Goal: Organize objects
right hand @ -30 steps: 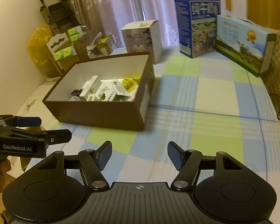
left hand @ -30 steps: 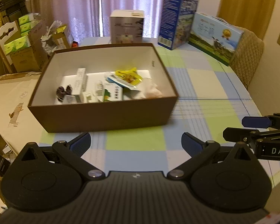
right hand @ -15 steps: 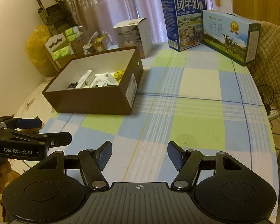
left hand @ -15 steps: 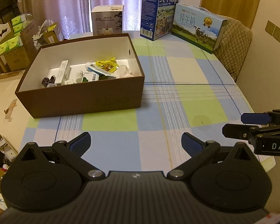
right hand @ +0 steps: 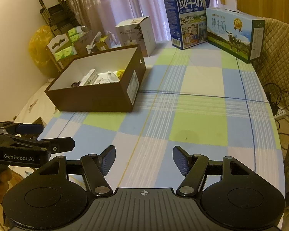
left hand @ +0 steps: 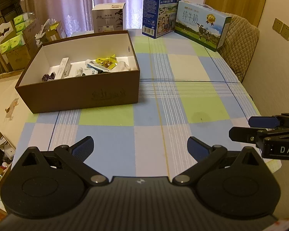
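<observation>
The brown box stands on the desk at about 11 o'clock from the left tool, well apart from it, and in the right wrist view it sits at about 10 o'clock. Its top is open, and the small objects are gathered on its white floor: a long white carton, a yellow snack bag, a small white bottle and a dark item near the left wall. To my judgement they lie there because the box serves as the collecting place, and the checked cloth in front of it is bare, so the sorting seems mostly done. The two milk cartons and the humidifier box stand upright at the far edge, at 12 to 1 o'clock, probably too large for the box. The left tool hovers low over the near edge of the desk, with its fingers spread wide and nothing between them. The right tool is beside it at the same height, also spread and holding nothing; both point forward along the desk.
</observation>
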`<state>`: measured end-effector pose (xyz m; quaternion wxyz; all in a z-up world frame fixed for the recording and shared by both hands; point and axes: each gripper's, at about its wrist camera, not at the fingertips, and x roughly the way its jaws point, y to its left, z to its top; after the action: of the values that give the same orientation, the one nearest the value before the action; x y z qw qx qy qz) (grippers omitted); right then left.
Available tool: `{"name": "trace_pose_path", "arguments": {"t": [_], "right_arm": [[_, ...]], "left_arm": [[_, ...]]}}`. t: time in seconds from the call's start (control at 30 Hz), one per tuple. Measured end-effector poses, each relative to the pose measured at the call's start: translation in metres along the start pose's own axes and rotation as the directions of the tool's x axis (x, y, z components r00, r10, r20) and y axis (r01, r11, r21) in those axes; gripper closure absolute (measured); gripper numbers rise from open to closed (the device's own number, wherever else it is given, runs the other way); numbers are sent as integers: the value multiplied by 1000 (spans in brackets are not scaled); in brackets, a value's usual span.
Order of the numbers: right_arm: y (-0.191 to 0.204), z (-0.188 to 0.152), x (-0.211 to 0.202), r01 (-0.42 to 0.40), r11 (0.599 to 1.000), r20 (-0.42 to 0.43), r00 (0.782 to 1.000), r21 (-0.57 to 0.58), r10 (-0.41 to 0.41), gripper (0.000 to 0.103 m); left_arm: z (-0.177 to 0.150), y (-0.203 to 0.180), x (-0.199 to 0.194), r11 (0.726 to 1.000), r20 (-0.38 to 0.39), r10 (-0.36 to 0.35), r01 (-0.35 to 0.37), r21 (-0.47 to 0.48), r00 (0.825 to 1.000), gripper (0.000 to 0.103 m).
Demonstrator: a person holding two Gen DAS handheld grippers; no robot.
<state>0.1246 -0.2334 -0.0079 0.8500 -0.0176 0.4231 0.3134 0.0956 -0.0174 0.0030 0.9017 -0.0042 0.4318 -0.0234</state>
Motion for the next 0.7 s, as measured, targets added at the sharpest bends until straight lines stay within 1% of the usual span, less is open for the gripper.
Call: {"name": "trace_pose_path", "arguments": {"t": [0.7], "right_arm": [[-10,-7,2,2,1000,-20,1000,14,-2,40]], "left_arm": [[-7,-11,1,1000,-6,-1,1,4,1000,1]]}}
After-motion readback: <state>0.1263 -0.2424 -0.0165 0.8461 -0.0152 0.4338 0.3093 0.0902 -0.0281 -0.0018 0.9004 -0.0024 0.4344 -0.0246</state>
